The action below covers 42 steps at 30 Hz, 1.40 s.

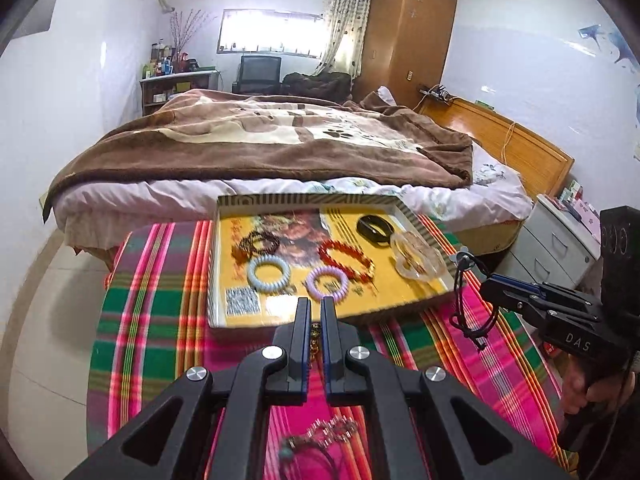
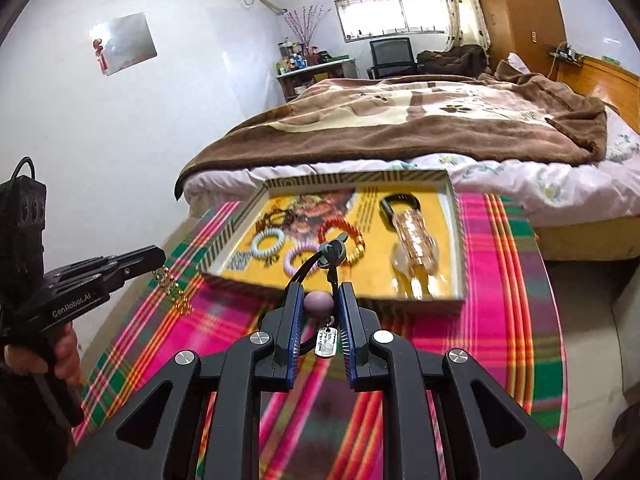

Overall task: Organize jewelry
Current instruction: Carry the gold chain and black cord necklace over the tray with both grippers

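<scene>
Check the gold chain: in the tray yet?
Out. The gold chain dangles from the left tongs, above the cloth, short of the tray.

"DAS" in pale letters on right gripper body, "GenRobot.AI" on left gripper body, tag lettering illegible

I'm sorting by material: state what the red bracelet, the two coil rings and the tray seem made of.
Red bracelet: glossy beads, probably glass or plastic, gold-coloured end. Pale blue coil ring and lilac coil ring: ribbed, smooth spirals, likely plastic. Tray: printed walls and floor, apparently cardboard.
</scene>
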Motion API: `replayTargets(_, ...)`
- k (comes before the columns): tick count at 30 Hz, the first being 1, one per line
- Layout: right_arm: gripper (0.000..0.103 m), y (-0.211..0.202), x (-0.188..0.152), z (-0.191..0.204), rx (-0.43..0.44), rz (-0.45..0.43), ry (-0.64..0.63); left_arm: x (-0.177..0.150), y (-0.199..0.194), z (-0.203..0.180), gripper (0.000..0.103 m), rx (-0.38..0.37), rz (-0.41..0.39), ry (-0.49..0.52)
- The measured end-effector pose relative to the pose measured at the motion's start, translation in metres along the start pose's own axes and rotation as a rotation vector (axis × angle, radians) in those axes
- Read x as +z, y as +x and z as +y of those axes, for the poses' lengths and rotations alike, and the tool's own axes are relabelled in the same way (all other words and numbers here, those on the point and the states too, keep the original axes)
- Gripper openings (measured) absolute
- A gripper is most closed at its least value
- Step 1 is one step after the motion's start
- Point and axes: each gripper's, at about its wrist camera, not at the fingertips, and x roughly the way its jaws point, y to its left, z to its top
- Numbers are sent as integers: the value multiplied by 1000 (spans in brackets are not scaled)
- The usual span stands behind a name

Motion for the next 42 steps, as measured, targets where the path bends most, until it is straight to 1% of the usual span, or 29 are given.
replayTargets(8,18,51,42,3,11,27,4,32,32,23,4,0,-4,-31)
replayTargets(10,18,69,53,3,22,42,12,37,42,29,4,1,0,-43)
replayTargets(14,18,105,70,1,12,73,14,43,65,37,4,1,18,-48)
replayTargets(17,18,130,77,-3,7,98,24,42,83,43,4,13,43,-42)
replayTargets(22,18,171,83,-9,29,161,42,32,106,51,4,14,82,-51)
replayTargets(28,18,206,87,-8,23,217,32,16,124,60,4,29,121,-55)
replayTargets(32,18,222,86,-6,1,246,13,7,133,62,4,41,154,-51)
replayTargets(35,18,229,85,-5,-12,261,5,3,135,62,5,50,165,-39)
replayTargets(39,18,236,84,-4,-27,276,-5,1,135,65,5,56,165,-55)
replayTargets(42,18,239,84,-5,-37,288,1,-1,135,66,5,75,171,-55)
